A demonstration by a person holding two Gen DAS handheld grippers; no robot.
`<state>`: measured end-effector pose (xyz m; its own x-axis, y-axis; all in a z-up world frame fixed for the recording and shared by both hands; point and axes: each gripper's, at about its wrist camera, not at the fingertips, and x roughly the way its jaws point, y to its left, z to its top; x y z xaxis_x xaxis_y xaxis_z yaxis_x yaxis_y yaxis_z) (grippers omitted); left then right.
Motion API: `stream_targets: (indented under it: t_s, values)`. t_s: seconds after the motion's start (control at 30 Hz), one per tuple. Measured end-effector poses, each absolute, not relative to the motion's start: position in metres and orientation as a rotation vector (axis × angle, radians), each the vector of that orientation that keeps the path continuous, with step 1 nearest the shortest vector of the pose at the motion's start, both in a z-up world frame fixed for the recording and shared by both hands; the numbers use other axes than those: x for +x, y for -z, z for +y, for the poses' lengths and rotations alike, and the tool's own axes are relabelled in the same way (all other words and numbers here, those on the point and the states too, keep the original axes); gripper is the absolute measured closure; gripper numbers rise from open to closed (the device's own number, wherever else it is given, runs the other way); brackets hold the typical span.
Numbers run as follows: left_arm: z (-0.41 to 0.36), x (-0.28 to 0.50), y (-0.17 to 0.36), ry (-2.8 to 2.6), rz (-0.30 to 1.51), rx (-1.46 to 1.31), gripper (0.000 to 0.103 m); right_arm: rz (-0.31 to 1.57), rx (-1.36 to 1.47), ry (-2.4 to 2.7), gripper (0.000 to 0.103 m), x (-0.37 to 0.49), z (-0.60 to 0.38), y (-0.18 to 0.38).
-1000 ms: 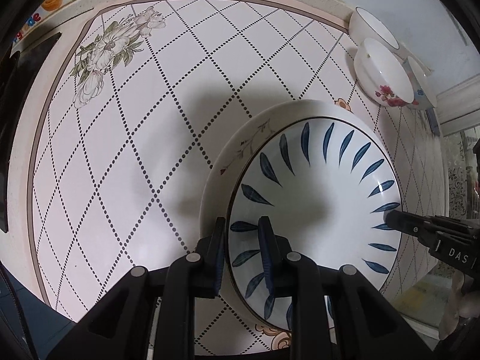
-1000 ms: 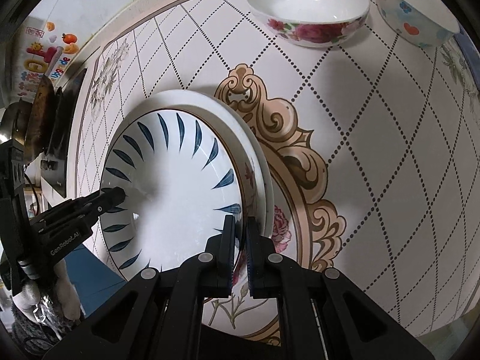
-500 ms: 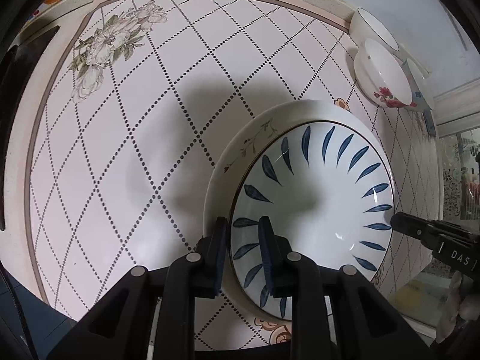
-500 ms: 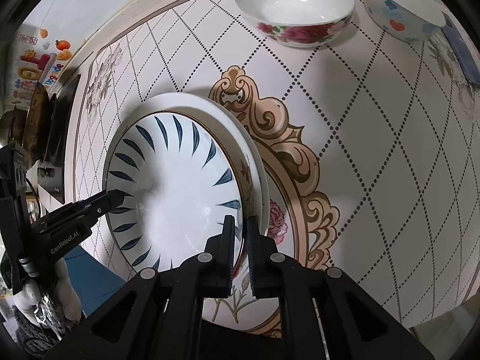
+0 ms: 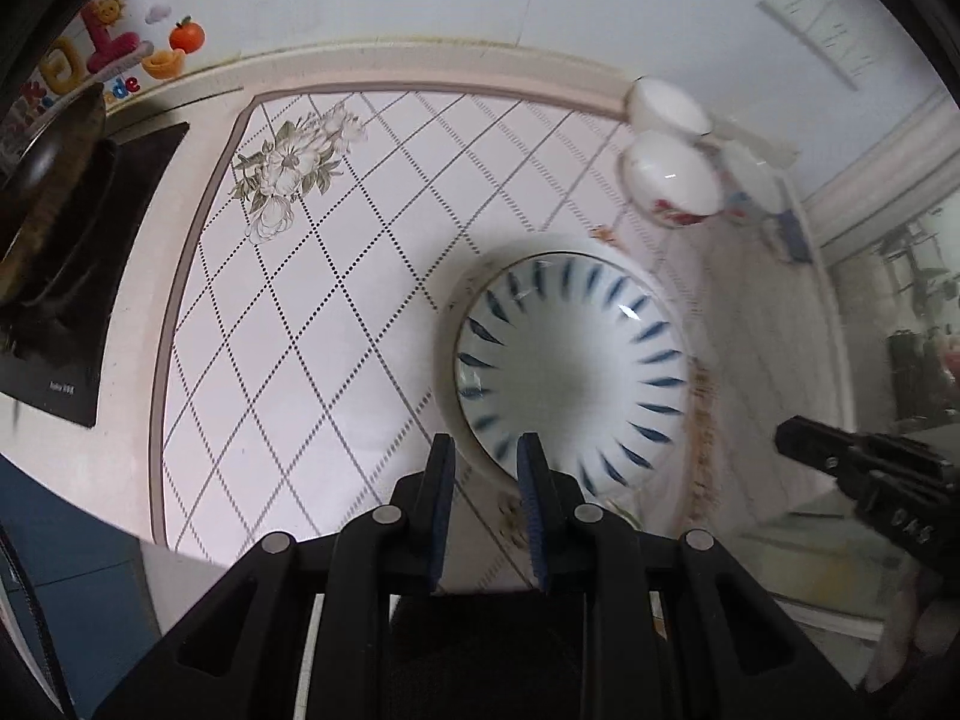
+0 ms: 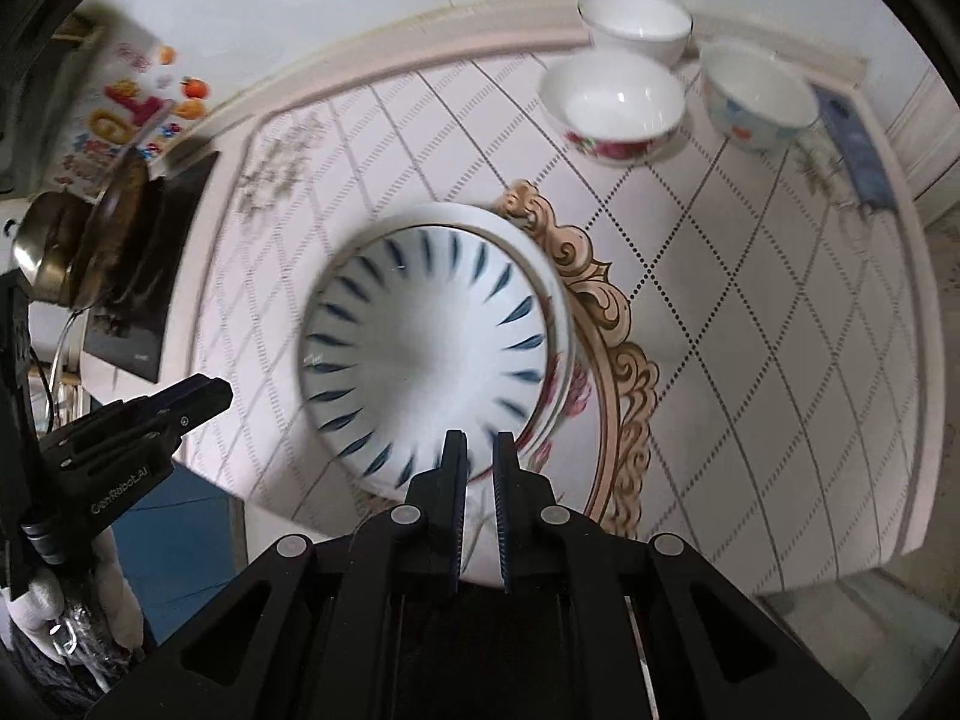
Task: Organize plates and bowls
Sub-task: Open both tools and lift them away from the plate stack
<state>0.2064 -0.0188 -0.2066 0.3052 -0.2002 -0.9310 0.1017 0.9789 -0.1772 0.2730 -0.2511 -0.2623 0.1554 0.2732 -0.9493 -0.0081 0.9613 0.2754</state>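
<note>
A blue-leaf plate (image 5: 570,366) (image 6: 426,354) lies stacked on a white flowered plate (image 5: 462,426) (image 6: 555,300) on the counter. My left gripper (image 5: 483,450) is open, pulled back just off the plates' near rim, holding nothing. My right gripper (image 6: 479,450) is open with a narrow gap, backed off the plates' opposite rim, empty. It also shows in the left wrist view (image 5: 804,438); the left one shows in the right wrist view (image 6: 204,396). Three bowls stand at the back: a rose bowl (image 6: 612,108) (image 5: 669,177), a plain white bowl (image 6: 635,30) (image 5: 666,105), a heart-patterned bowl (image 6: 756,93).
The counter (image 5: 336,312) has a diamond tile pattern. A black stove with a pan (image 5: 54,228) (image 6: 120,240) stands at the left. A blue object (image 6: 855,144) lies at the back right. The counter's near edge (image 5: 198,558) drops off below the grippers.
Both grippers let go of the plates' rims and drew back and up. The stacked plates now rest on the counter, smaller in both views.
</note>
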Motion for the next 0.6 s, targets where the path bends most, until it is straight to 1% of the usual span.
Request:
stream_targets:
  t_s: [0.2, 0.37, 0.6]
  values:
    - [-0.018, 0.169, 0.161, 0.227, 1.177, -0.033, 0.084, 1.319, 0.235, -0.211, 0.092, 0.224, -0.243, 0.206]
    - [-0.016, 0.148, 0.136, 0.261, 1.146, -0.037, 0.084, 1.254, 0.238, -0.199, 0.092, 0.187, -0.237, 0.164]
    - [-0.015, 0.133, 0.119, 0.278, 1.107, -0.031, 0.084, 1.228, 0.222, -0.174, 0.092, 0.156, -0.233, 0.136]
